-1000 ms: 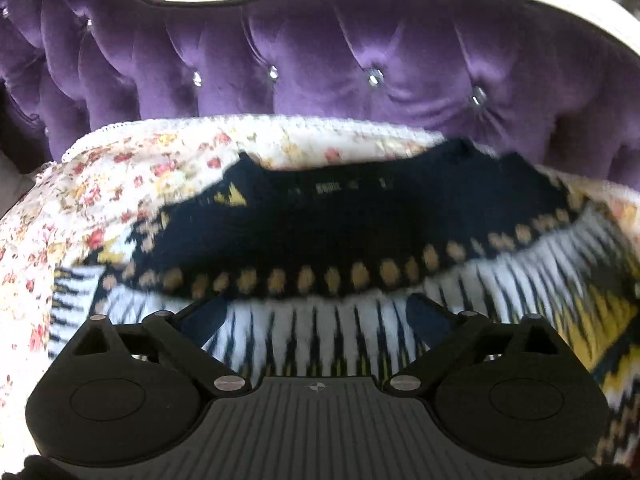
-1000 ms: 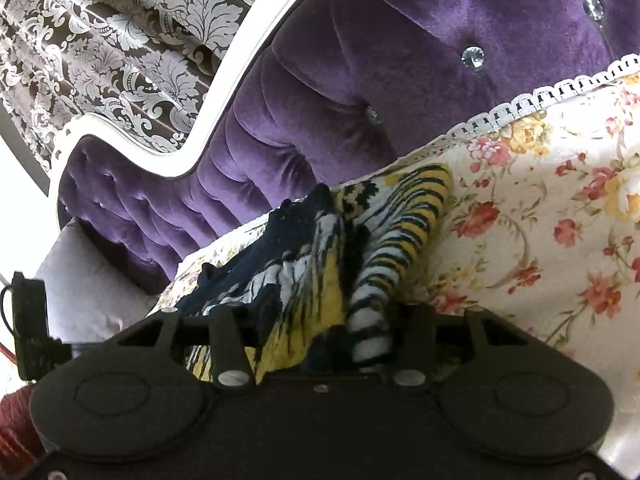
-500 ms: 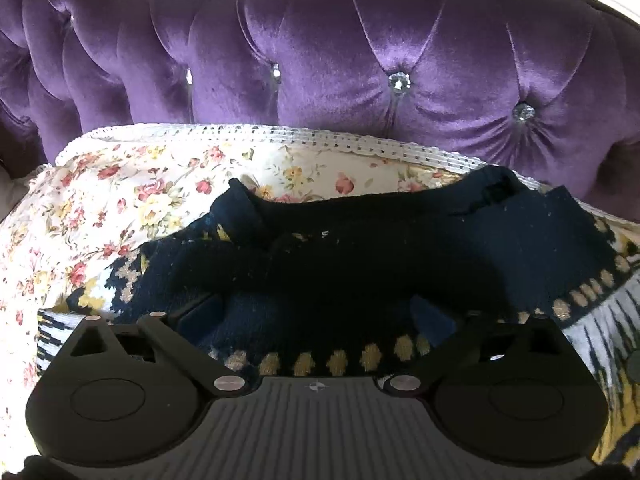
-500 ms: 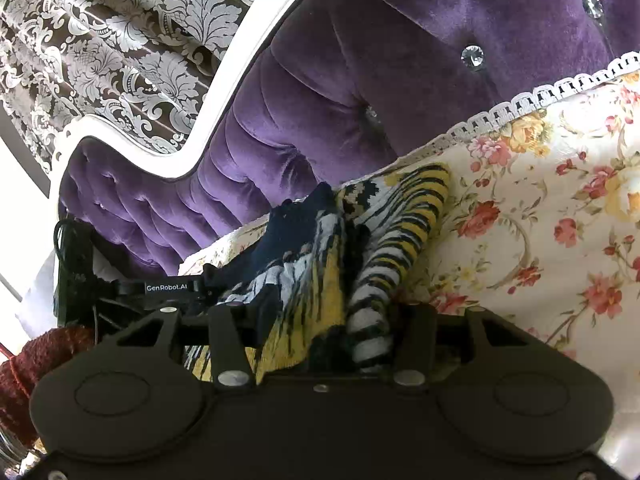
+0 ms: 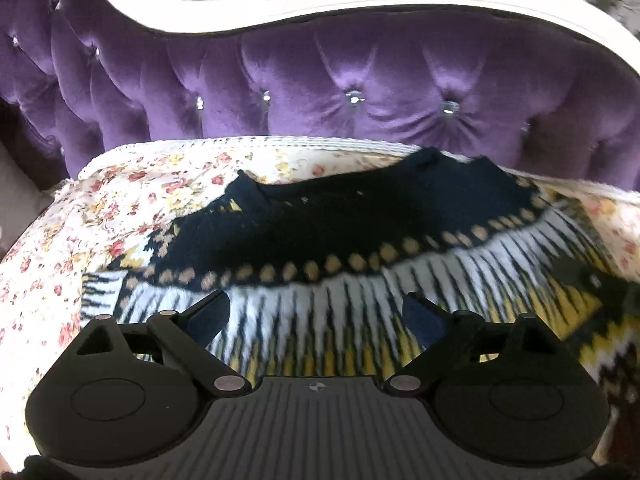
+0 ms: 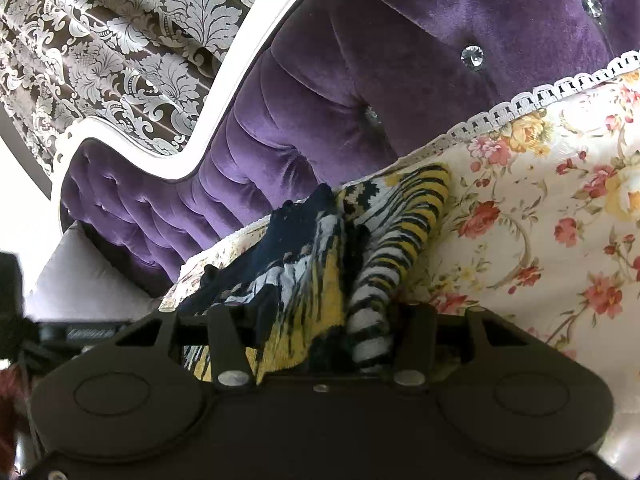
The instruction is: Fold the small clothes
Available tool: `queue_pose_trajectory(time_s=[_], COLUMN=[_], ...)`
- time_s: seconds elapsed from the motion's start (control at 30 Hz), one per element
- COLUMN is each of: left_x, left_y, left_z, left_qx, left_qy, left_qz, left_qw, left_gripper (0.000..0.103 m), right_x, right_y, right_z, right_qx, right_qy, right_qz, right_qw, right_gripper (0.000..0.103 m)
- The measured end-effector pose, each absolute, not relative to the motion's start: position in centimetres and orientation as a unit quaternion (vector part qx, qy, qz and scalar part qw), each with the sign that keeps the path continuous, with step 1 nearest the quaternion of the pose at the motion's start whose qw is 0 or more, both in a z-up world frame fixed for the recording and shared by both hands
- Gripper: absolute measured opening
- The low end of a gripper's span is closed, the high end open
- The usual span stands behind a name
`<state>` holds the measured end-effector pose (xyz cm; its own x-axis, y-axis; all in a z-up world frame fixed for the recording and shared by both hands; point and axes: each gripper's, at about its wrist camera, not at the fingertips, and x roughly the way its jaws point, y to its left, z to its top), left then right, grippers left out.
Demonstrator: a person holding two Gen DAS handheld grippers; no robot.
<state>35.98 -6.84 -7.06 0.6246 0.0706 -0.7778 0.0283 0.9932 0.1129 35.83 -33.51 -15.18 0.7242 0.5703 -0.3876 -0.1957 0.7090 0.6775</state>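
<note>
A small knit sweater [image 5: 344,232], navy at the collar with white and yellow patterned bands, lies spread on the floral cover [image 5: 132,208] of a purple sofa. My left gripper [image 5: 316,314] hovers over its white striped band. Its jaws are wide and closing, and the pads press on nothing. In the right wrist view the sweater [image 6: 320,264] is bunched into a raised fold at its side edge. My right gripper [image 6: 320,320] is shut on that fold, with cloth filling the gap between its fingers [image 6: 416,320].
The tufted purple sofa back [image 5: 360,80] with its white frame [image 5: 320,4] rises right behind the sweater. A lace trim [image 6: 540,96] edges the floral cover. Patterned wallpaper [image 6: 100,40] is behind. A red knit sleeve [image 6: 8,392] shows at the lower left.
My left gripper pushed in over the navy collar, then pulled back and up over the white stripes, so more of the sofa back shows. The right gripper kept still on its fold.
</note>
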Motion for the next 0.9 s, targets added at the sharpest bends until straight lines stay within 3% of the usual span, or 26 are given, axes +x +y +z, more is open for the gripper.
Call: queue_pose_trajectory(time_s=[0.63,0.73,0.9], left_x=[34.4,34.4,34.2], left_y=[-7.1,-7.1,-6.1], left_z=[-9.9,-10.0,-10.0], left_qx=[0.05,0.046,0.018], left_qy=[0.443,0.443,0.439], left_qz=[0.002,0.002,-0.009], left_qw=[0.895,0.896,0.898], left_gripper=[0.096,0.097,0.096], right_x=[35.6,36.0,36.1], right_y=[-33.4,-33.3,-33.2], right_z=[-15.0,-15.3,-15.3], right_qx=[0.314,0.316,0.317], right_qy=[0.3,0.318,0.32], right_qz=[0.228,0.234,0.235], right_qw=[0.872,0.863,0.861], right_gripper=[0.059,0.037,0.036])
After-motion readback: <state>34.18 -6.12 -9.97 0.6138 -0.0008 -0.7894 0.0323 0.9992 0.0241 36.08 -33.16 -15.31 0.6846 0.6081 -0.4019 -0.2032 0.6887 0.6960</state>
